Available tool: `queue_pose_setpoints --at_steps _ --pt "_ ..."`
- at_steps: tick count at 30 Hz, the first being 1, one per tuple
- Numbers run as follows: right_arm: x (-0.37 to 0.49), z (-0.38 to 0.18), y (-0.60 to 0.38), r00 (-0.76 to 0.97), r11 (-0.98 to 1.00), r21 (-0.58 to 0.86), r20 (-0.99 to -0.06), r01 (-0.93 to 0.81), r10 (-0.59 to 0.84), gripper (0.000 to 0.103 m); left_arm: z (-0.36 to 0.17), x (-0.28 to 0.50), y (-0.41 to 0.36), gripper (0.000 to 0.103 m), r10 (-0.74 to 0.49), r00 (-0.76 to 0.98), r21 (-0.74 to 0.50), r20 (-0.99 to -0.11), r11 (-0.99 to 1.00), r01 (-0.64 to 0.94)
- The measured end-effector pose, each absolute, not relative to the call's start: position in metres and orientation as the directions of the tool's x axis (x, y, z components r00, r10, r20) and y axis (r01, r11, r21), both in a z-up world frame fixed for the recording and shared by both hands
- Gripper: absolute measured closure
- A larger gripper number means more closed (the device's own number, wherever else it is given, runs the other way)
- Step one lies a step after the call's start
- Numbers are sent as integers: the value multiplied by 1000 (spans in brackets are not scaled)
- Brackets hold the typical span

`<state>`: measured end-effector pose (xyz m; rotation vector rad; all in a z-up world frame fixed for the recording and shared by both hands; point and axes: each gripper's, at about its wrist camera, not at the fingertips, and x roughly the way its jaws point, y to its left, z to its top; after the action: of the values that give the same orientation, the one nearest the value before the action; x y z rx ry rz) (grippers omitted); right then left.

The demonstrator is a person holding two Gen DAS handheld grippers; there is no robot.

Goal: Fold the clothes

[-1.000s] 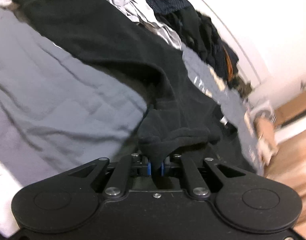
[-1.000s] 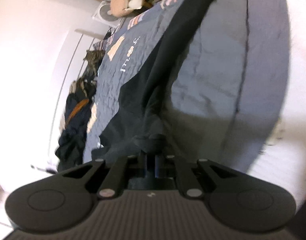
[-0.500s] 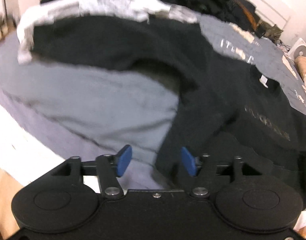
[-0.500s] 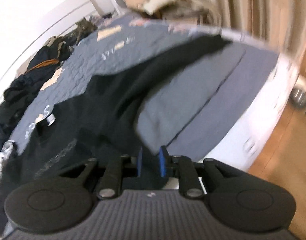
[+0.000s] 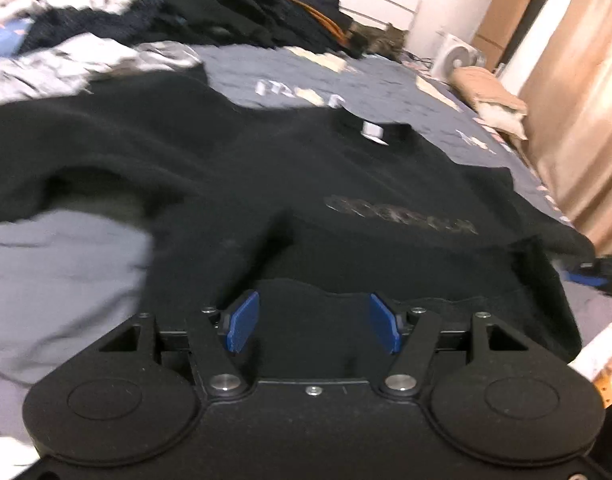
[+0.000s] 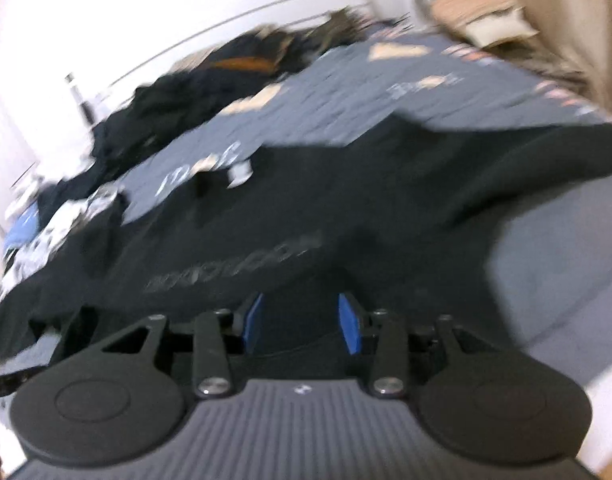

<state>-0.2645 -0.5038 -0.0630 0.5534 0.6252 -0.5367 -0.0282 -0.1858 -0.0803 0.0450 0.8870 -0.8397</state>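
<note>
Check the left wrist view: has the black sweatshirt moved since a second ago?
Yes. The black sweatshirt has dropped from the fingers and lies spread on the grey bedspread.

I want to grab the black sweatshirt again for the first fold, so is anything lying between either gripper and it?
Nothing visible. The black sweatshirt lies spread directly under the left gripper and right gripper, whose jaws are opening, gripping nothing.
</note>
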Motion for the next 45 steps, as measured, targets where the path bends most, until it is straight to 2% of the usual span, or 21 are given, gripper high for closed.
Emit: queue_pose_setpoints --at_steps 6,9,13,16,17,18,21,22,23,28,35,38,45 --pt "-247 -101 -522 555 689 121 -698 715 -453 63 -114 -10 -195 43 -508 458 -167 -729 782 601" --pt "-250 -106 -532 546 650 138 -685 747 -482 63 -108 -2 -188 43 -518 487 -185 -703 795 578" --pt "-240 -112 -530 519 679 54 -690 732 -505 63 -106 4 -184 43 -510 501 -198 -699 812 549" --pt "-240 -102 -524 541 693 51 -668 719 -512 63 -98 2 -179 43 -529 509 -219 -679 808 547" --pt "-240 -96 -521 556 700 56 -653 712 -514 62 -92 -1 -177 42 -533 525 -215 -664 808 548" --pt "-241 -89 -517 573 708 58 -635 704 -517 62 -86 -4 -174 37 -530 550 -202 -646 813 546" --pt "-240 -70 -503 613 738 31 -582 674 -535 54 -69 -13 -177 21 -536 604 -161 -590 811 562" --pt "-239 -66 -498 619 745 16 -569 667 -542 48 -64 -15 -178 19 -548 607 -159 -575 803 574" --pt "-238 -62 -493 625 750 7 -559 661 -545 43 -61 -18 -179 18 -563 604 -164 -564 793 587" --pt "-232 -48 -473 655 778 6 -544 628 -525 32 -54 -30 -183 14 -589 592 -142 -550 765 628" --pt "-217 -44 -449 602 754 -117 -529 646 -598 14 -58 -36 -178 14 -576 577 -121 -579 760 638" --pt "-211 -43 -441 614 767 -83 -548 636 -568 10 -58 -36 -174 12 -560 583 -107 -588 769 631" --pt "-191 -43 -419 672 831 16 -597 556 -438 9 -56 -34 -160 8 -520 613 -82 -595 798 597"
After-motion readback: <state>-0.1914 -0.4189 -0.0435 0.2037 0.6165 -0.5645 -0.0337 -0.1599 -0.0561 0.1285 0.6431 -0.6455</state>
